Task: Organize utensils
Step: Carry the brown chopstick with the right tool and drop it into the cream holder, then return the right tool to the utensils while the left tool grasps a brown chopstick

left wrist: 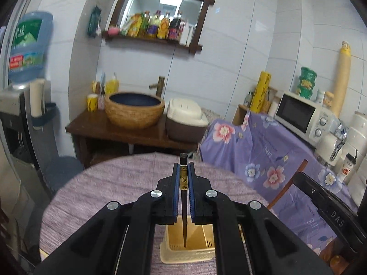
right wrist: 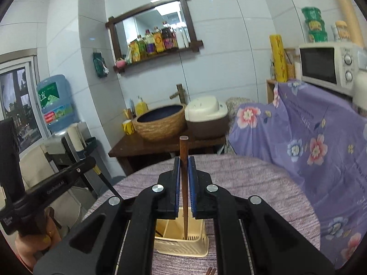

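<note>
Between each tool's pads, one chopstick (left wrist: 184, 183) over holder (left wrist: 190, 252).

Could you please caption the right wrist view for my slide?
Right gripper lowers a brown chopstick into the cream utensil basket.

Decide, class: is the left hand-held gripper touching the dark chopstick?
Touching. The left wrist view shows the left hand-held gripper with both blue pads pressed against the dark chopstick, no gap either side.

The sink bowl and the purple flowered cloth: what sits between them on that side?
A white-lidded rice cooker with a brown body stands between the woven sink bowl and the purple flowered cloth. Both wrist views show it.
</note>
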A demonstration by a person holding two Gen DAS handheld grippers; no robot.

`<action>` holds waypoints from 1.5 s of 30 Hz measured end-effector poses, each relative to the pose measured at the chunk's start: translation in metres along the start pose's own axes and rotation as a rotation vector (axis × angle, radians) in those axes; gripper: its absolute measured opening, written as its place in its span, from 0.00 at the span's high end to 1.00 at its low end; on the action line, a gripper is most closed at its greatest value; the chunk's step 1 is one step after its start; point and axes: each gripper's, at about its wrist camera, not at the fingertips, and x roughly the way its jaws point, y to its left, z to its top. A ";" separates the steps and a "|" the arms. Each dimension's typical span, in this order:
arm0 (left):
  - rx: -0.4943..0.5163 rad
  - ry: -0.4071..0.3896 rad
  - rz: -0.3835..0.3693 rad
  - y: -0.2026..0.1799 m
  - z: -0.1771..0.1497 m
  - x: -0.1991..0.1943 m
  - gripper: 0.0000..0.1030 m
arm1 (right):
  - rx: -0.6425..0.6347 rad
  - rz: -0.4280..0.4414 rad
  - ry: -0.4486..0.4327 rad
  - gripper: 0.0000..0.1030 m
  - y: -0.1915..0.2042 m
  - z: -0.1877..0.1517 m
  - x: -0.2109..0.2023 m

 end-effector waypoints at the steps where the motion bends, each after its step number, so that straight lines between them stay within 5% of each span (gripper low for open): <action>1: 0.000 0.014 0.000 0.001 -0.006 0.005 0.92 | 0.003 -0.005 0.012 0.92 -0.003 -0.006 0.006; 9: -0.010 0.098 0.000 0.014 -0.038 0.036 0.92 | 0.028 -0.016 0.065 0.92 -0.015 -0.027 0.030; 16: 0.006 0.091 0.011 0.016 -0.043 0.038 0.91 | 0.032 -0.021 0.067 0.92 -0.019 -0.033 0.036; 18: 0.007 0.101 -0.002 0.018 -0.044 0.034 0.77 | 0.030 -0.020 0.048 0.91 -0.021 -0.035 0.031; 20: 0.019 0.091 0.001 0.018 -0.046 0.025 0.36 | 0.026 -0.021 0.041 0.88 -0.021 -0.037 0.026; 21: 0.025 0.064 0.014 0.018 -0.048 0.016 0.32 | 0.026 -0.022 0.039 0.85 -0.021 -0.039 0.023; 23: 0.045 0.033 0.034 0.018 -0.055 0.001 0.25 | 0.031 -0.034 0.028 0.60 -0.022 -0.045 0.015; 26: 0.073 0.052 0.058 0.019 -0.075 -0.020 0.21 | 0.019 -0.073 0.031 0.51 -0.022 -0.059 0.002; 33: 0.060 0.156 0.086 0.039 -0.138 -0.045 0.21 | -0.026 -0.160 0.143 0.50 -0.032 -0.117 -0.019; 45: -0.079 0.416 0.062 0.070 -0.236 -0.035 0.55 | -0.063 -0.166 0.327 0.49 -0.038 -0.240 -0.033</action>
